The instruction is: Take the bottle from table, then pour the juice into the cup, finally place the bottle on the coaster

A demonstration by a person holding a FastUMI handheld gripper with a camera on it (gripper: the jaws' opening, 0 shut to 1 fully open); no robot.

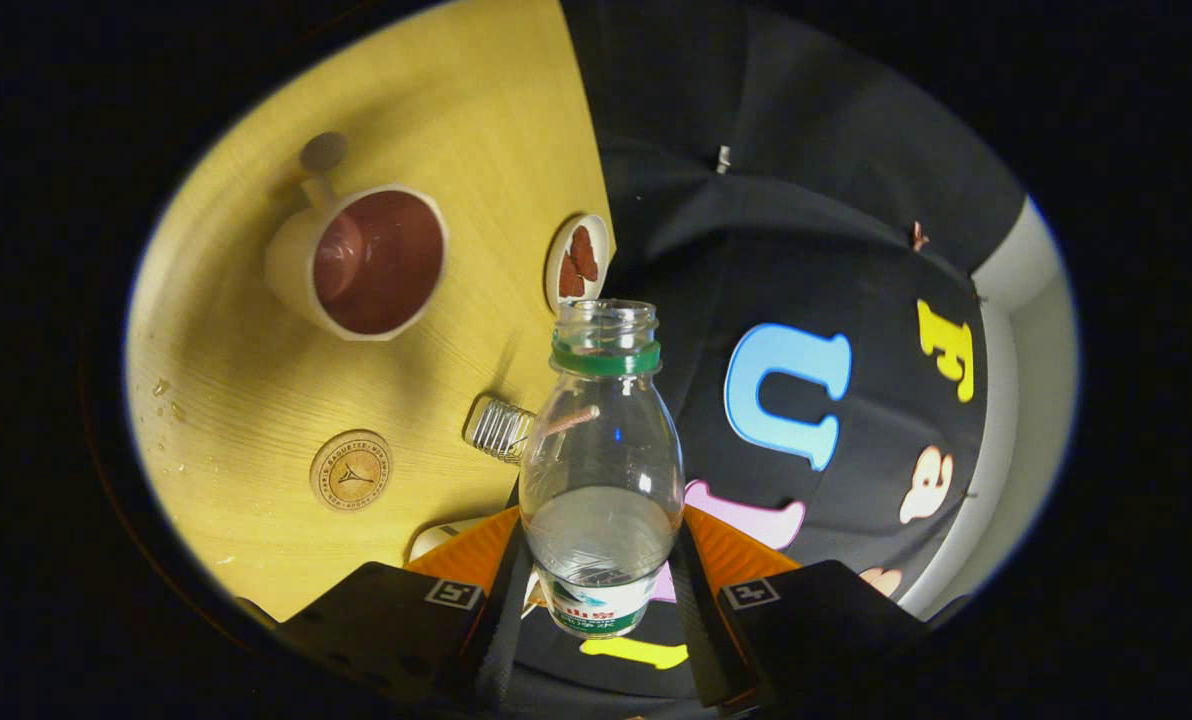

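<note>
I have the gripper (601, 590) clamped on the clear plastic bottle (601, 470), one finger pressing each side of its lower body just above the label, so the bottle stands up between the fingers and away from me, lifted off the table. Its mouth is uncapped, a green ring sits under the threads, and clear liquid fills the lower part. The view is tilted, so the yellow wood-grain table (436, 100) slants across the side beyond my left finger. On it I see the cream cup (361, 260) with a reddish-brown inside, its handle pointing away from the bottle, well in from the table's edge. Nearer my fingers, apart from the cup, lies the round wooden coaster (351, 471) with a printed mark, bare on top. A small white dish (577, 262) holding brown pieces sits right at the table's edge, just beyond the bottle's mouth. A ribbed metal piece (499, 428) lies by the same edge, beside the bottle's shoulder. A few drops (168, 395) glisten near the far edge.
</note>
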